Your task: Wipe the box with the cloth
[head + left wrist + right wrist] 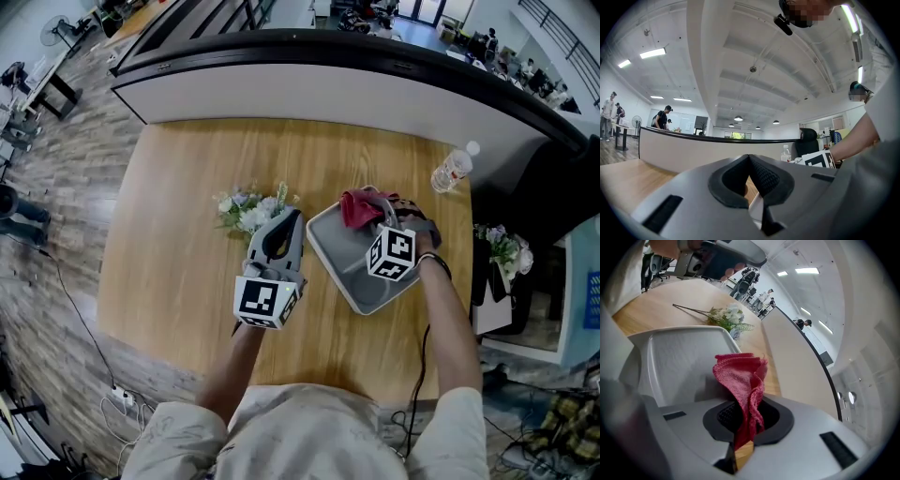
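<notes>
The cloth (740, 380), seemingly soft and light, is clenched by one bunched end in the right gripper (744, 420) at the rigid-looking box's (349, 272) 12 o'clock rim, while the left gripper (751, 174) is closed on nothing.

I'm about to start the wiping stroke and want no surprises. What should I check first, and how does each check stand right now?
1. Cloth gripped: the red cloth is pinched in the right tool. Ok.
2. Cloth over the target: it hangs above the far corner of the box. Ok.
3. Cloth touching the box surface: cannot tell.
4. Box steadied: the left tool is shut on nothing beside the box and isn't gripping it. Not ok.
5. Wiping path: the flowers and the water bottle lie on the table outside the box. Ok.
</notes>
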Demonstrator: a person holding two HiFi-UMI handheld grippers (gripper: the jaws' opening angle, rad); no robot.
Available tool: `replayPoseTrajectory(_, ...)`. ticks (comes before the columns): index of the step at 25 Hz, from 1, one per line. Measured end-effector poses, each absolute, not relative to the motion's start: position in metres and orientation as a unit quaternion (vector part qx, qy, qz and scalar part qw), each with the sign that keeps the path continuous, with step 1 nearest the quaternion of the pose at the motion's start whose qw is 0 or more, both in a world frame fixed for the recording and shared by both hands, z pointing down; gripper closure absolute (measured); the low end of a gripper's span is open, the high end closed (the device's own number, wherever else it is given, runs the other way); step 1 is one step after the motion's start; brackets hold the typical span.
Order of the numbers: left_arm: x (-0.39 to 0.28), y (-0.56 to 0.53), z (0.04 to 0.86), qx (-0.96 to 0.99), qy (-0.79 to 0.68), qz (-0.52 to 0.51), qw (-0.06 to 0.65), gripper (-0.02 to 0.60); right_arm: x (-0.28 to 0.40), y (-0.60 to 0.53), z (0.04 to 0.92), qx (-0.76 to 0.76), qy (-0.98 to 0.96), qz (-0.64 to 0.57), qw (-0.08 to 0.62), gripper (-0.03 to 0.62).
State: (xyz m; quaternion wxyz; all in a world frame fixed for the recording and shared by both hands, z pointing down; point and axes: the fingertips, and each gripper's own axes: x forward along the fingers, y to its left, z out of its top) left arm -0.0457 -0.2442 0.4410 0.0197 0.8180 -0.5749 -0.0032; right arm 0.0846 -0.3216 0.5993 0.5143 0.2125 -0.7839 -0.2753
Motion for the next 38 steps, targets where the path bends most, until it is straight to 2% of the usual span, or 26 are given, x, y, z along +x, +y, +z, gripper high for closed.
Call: replayPoseTrajectory(38,-0.031,-0.236,0.455,0.827,-0.561,0.001,0.029,0.571,0.137,-0.27,0.597,0.161,-0.786,-0.218,0.556,0.543)
